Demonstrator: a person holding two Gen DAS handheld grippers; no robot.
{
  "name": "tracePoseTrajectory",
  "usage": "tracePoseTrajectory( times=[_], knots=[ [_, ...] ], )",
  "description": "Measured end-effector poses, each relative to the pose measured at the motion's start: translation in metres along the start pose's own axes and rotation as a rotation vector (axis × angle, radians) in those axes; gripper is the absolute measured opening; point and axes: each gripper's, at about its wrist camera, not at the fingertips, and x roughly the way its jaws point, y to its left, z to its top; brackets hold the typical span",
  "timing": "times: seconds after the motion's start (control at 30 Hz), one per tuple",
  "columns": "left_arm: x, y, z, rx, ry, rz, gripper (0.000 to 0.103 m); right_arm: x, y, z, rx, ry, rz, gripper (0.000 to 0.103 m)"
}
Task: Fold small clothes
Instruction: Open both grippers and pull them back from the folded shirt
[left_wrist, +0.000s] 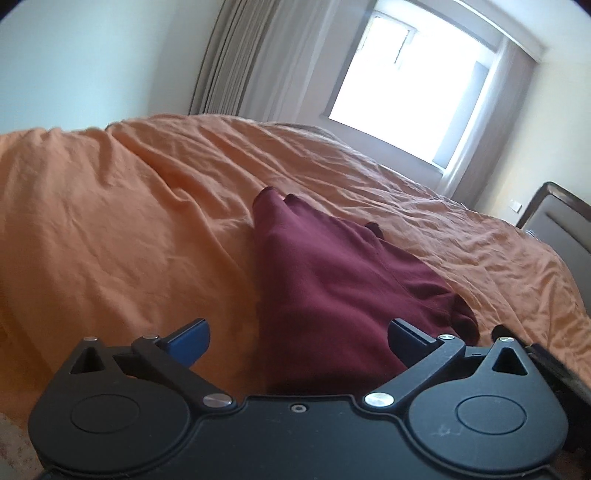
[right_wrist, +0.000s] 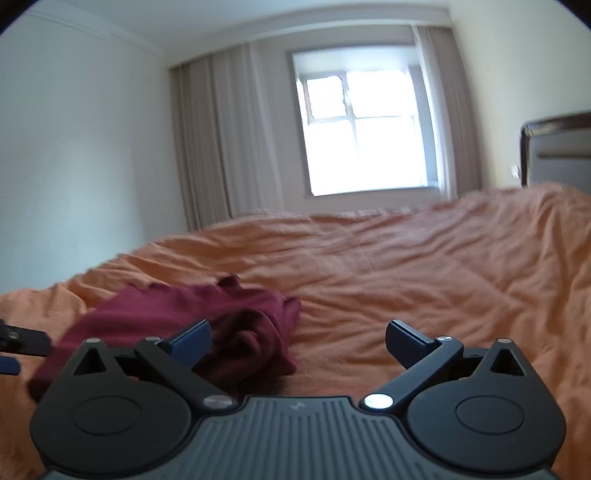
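Where the left wrist view begins, at the bottom of the frame, the left hand-held gripper (left_wrist: 297, 341) stands with its two blue-tipped fingers spread wide apart and nothing between them. Just past it lies the maroon garment (left_wrist: 332, 280) on the orange bedspread (left_wrist: 110, 221), filling the lower middle of the frame. Its long axis runs from the lower centre up toward the middle of the picture, where one narrow end points away from the camera; a rumpled part spreads toward the lower right. At the lower right edge a dark piece of the other tool shows, too cut off to read.

In the right wrist view the right hand-held gripper (right_wrist: 298, 341) is likewise fully spread and holds nothing. The garment (right_wrist: 177, 314) sits in the lower left of that frame, bunched and folded over itself beside the gripper's left finger, stretching from left edge toward the centre; whether the finger touches the cloth cannot be told. To the right of it the bedspread (right_wrist: 424, 280) lies bare and wrinkled.

Beyond the bed, pale curtains (right_wrist: 210, 140) hang beside a bright window (right_wrist: 364, 125) on the far wall, and a dark-framed headboard (right_wrist: 554, 147) rises at the right edge.
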Motion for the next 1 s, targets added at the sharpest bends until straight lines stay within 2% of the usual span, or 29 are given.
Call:
tracePoseTrajectory(
  times=[0.17,0.33,0.63,0.83,1.0],
  knots=[
    [-0.029,-0.009,-0.011,0.022,-0.047,0.006,0.102,-0.043,0.003,0.009,-0.031,-0.087,0.034,0.103],
    [-0.064,-0.017,-0.027,0.075,-0.108,0.026,0.102,-0.08,0.006,0.003,-0.035,-0.127,0.069,0.103],
    [-0.111,-0.021,-0.073,0.182,-0.143,0.076,0.102,-0.137,0.016,-0.027,-0.077,-0.152,0.098,0.103],
    [-0.134,-0.008,-0.098,0.158,-0.185,0.074,0.102,-0.166,0.028,-0.05,-0.107,-0.207,0.099,0.103],
    [-0.144,0.003,-0.122,0.15,-0.193,0.124,0.102,-0.188,0.037,-0.079,-0.133,-0.26,0.053,0.103]
  ],
)
